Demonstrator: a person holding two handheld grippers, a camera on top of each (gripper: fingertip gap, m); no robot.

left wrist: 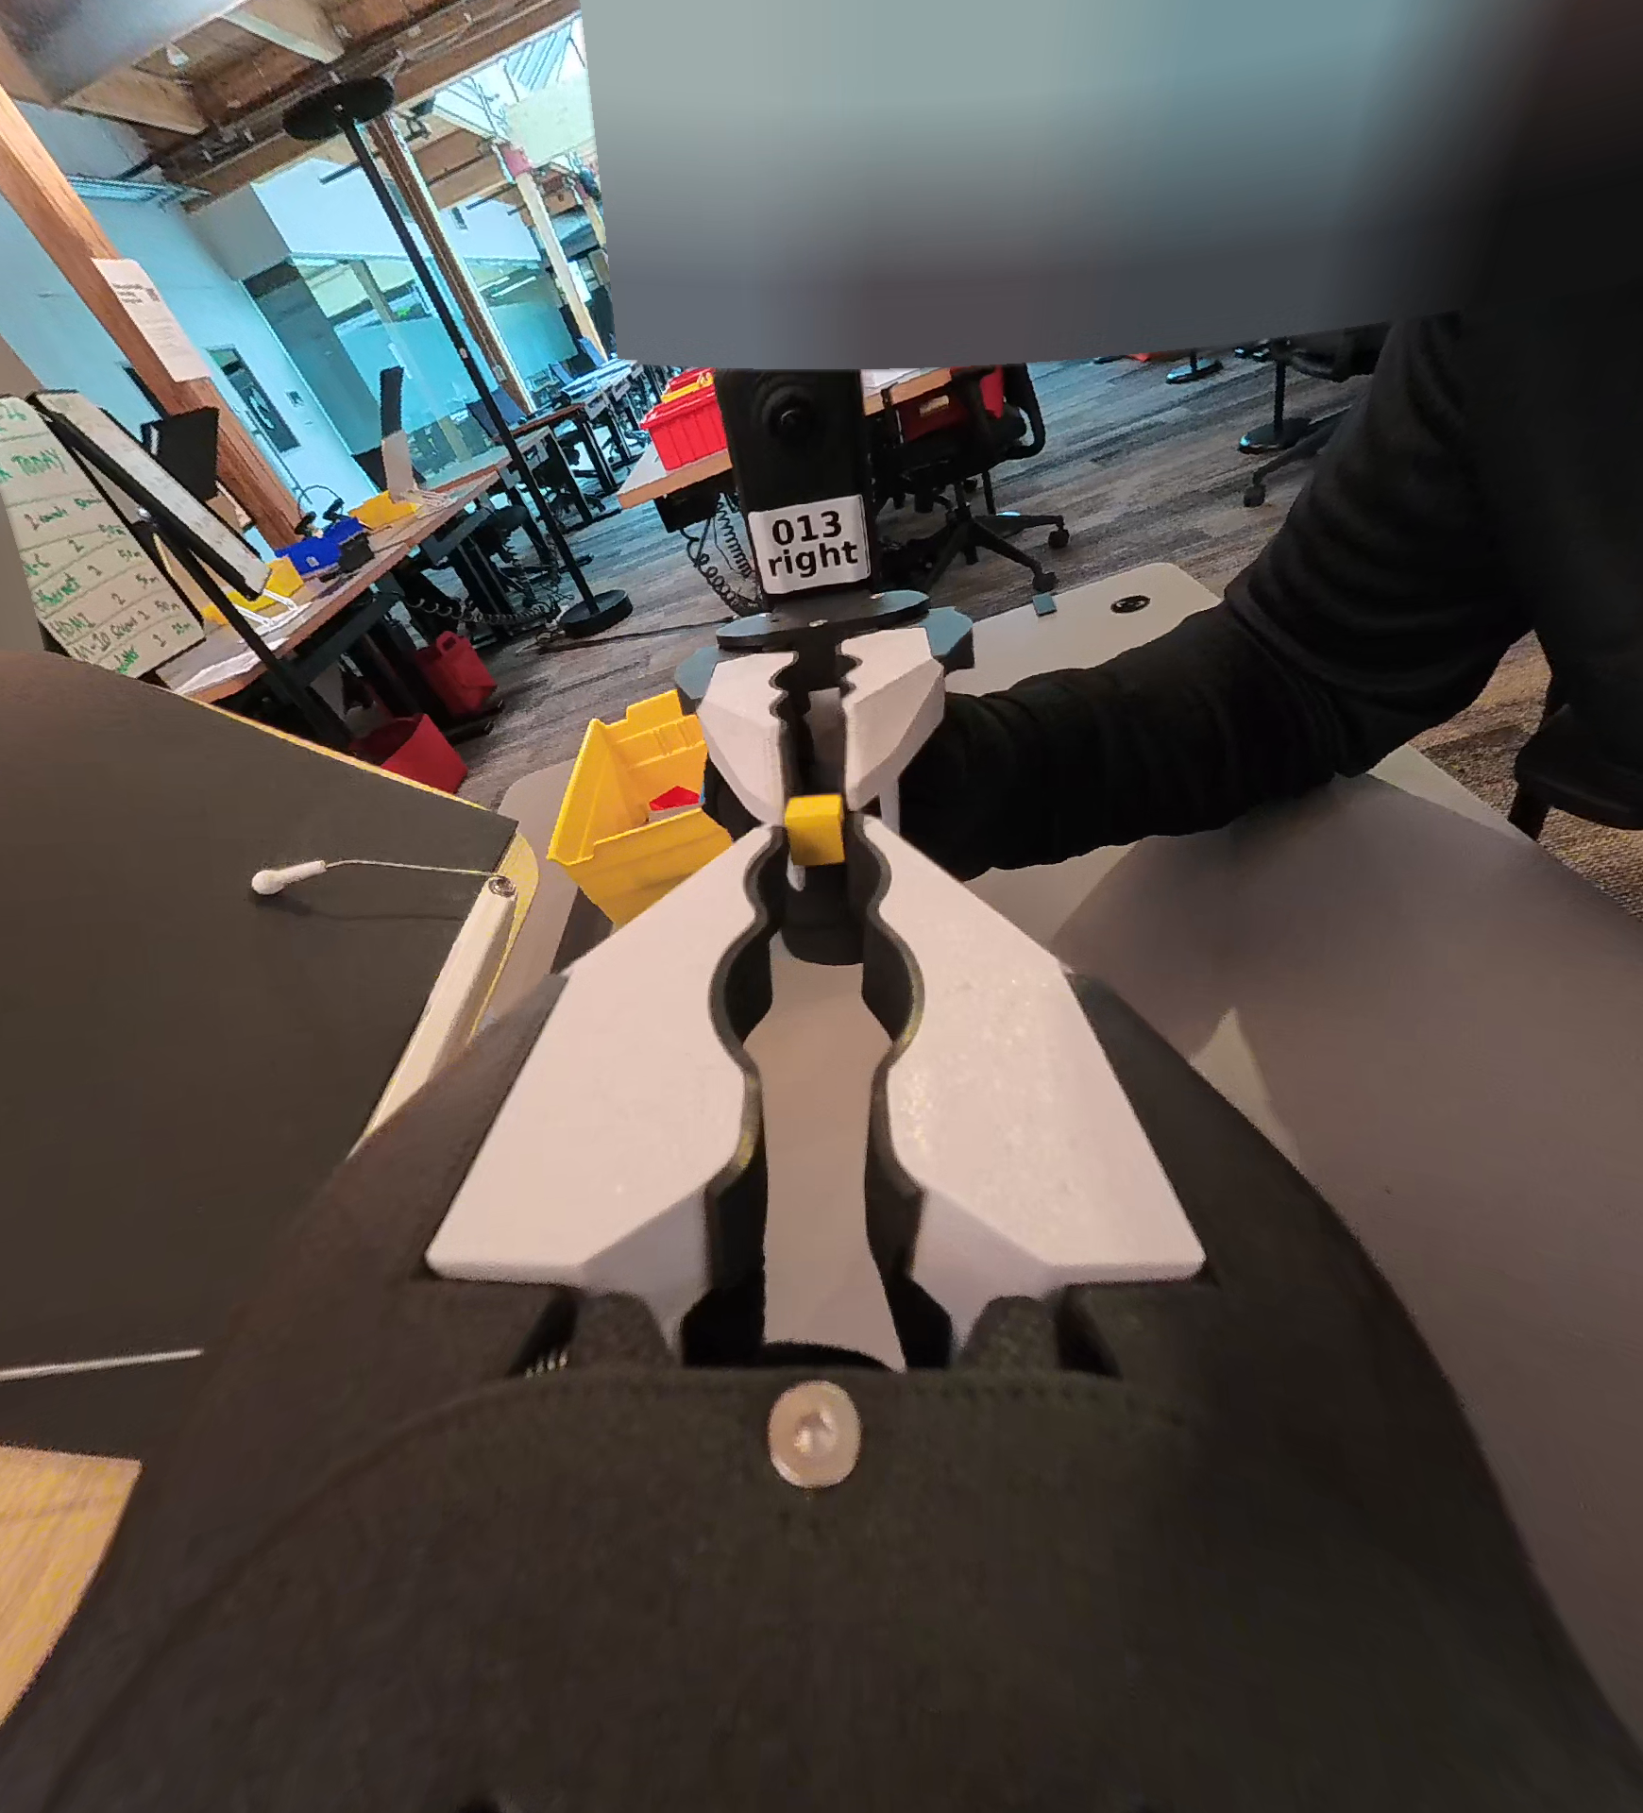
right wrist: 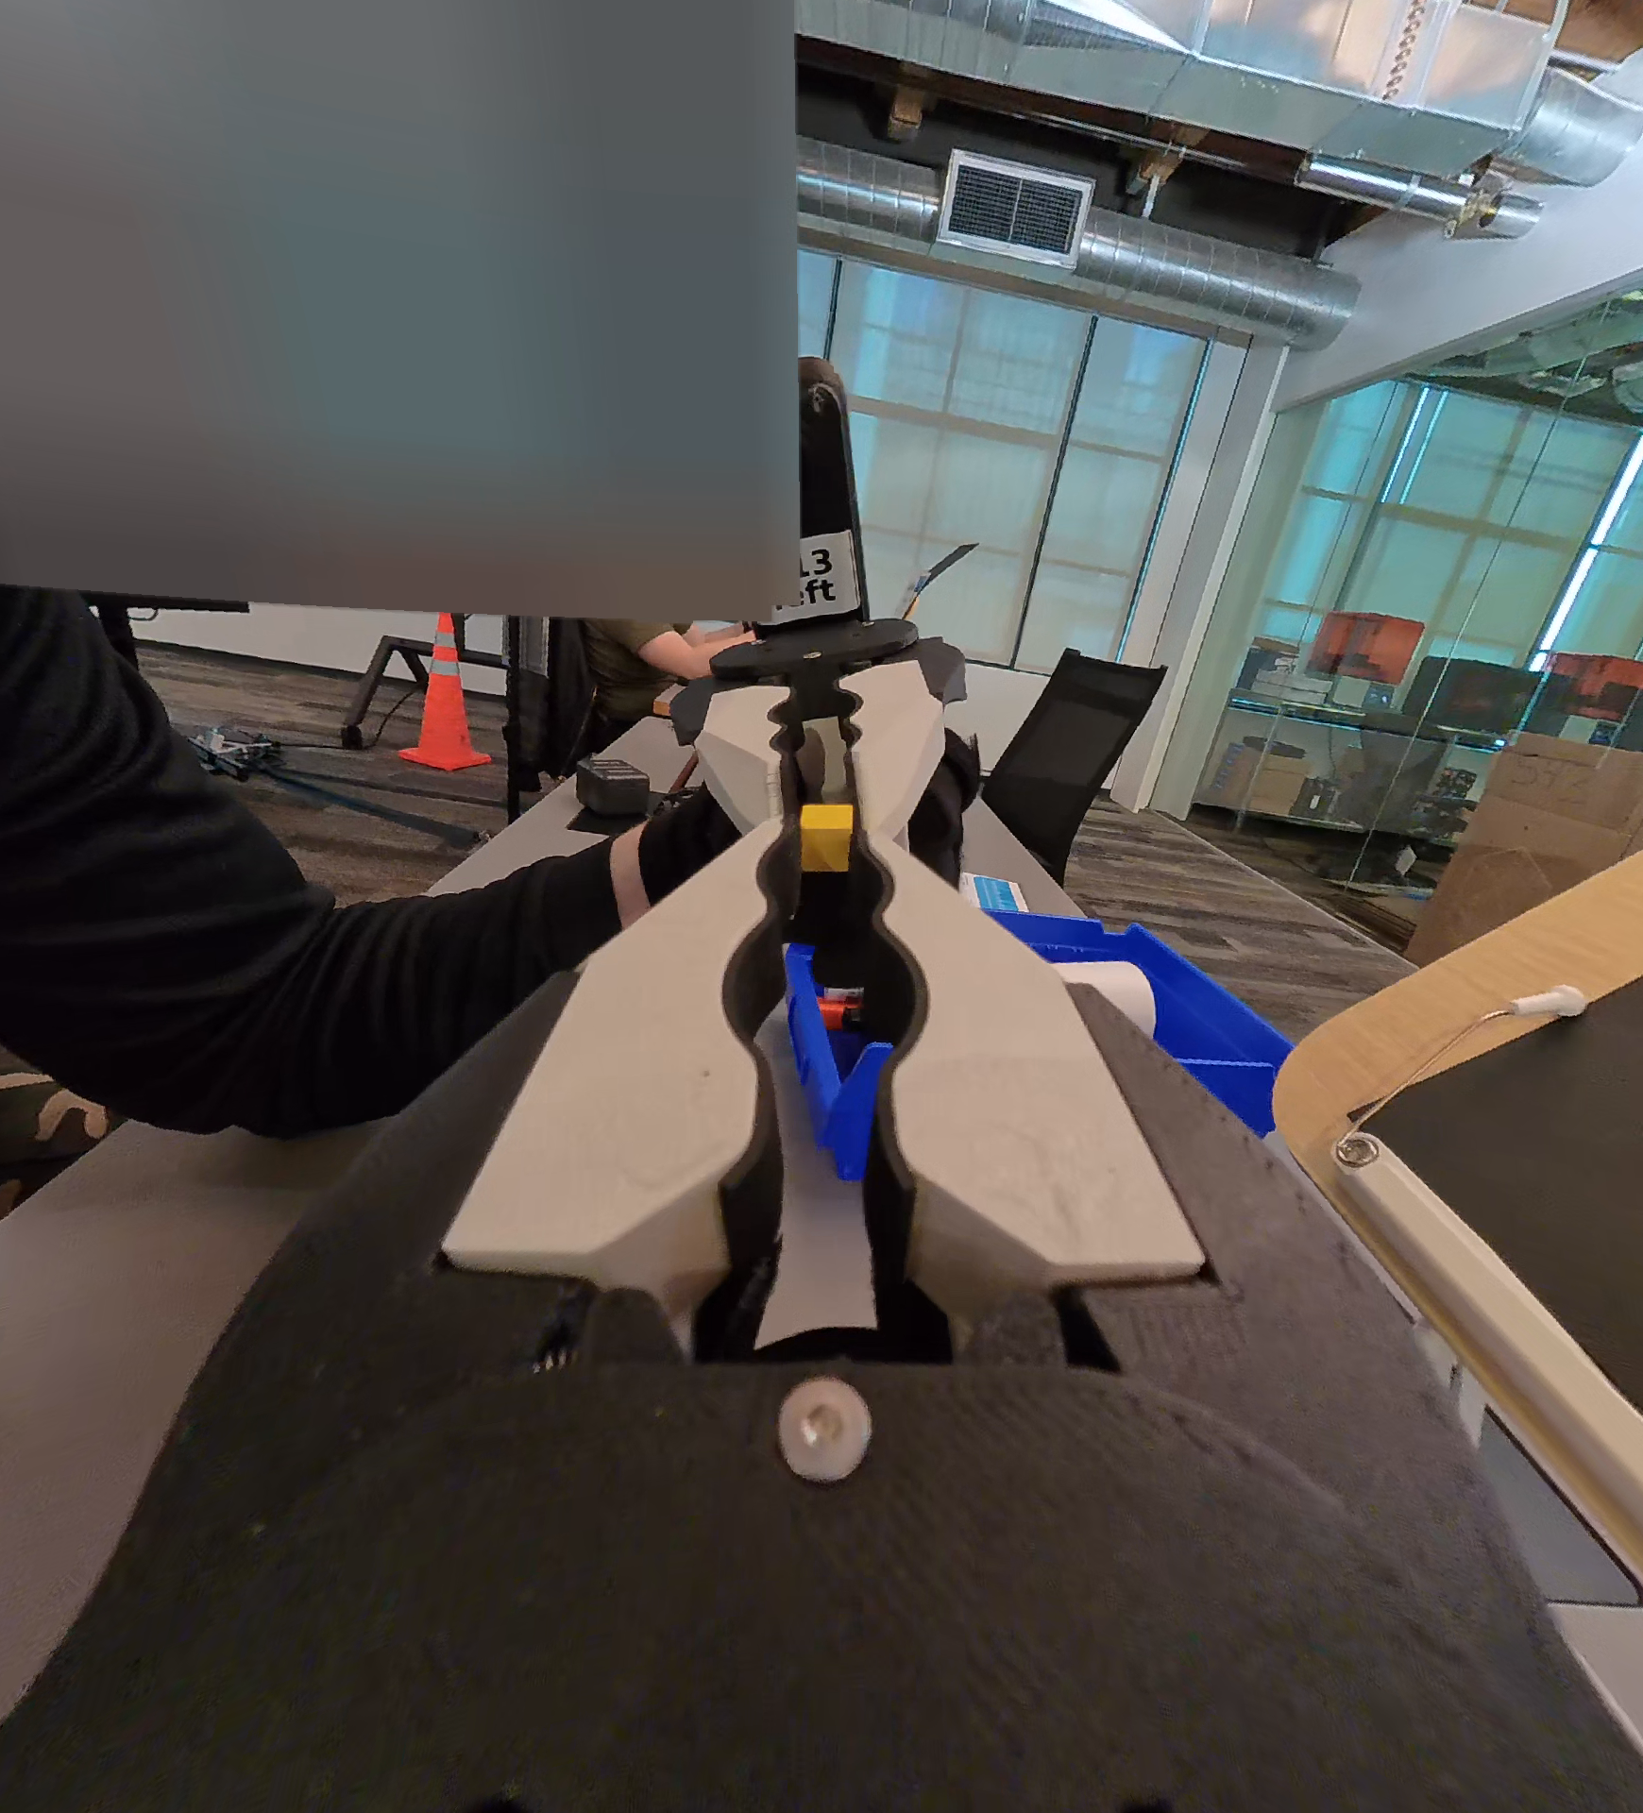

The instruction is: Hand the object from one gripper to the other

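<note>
You have one grey surface (left wrist: 1387, 981) under both tongs. Two bins stand on it: one yellow bin (left wrist: 636, 804) behind and left of your left tongs' tips, and one blue bin (right wrist: 1181, 1001) below and right of your right tongs' tips. Your two tongs meet tip to tip above the surface. Your left tongs (left wrist: 813, 854) are closed around the lower end of the block, and your right tongs (right wrist: 822, 844), seen facing you in the left wrist view, are narrowed onto its other end. One small yellow block (left wrist: 816, 829) sits between all four fingertips, held off the surface; from the right wrist view it shows as the same single yellow block (right wrist: 825, 837).
</note>
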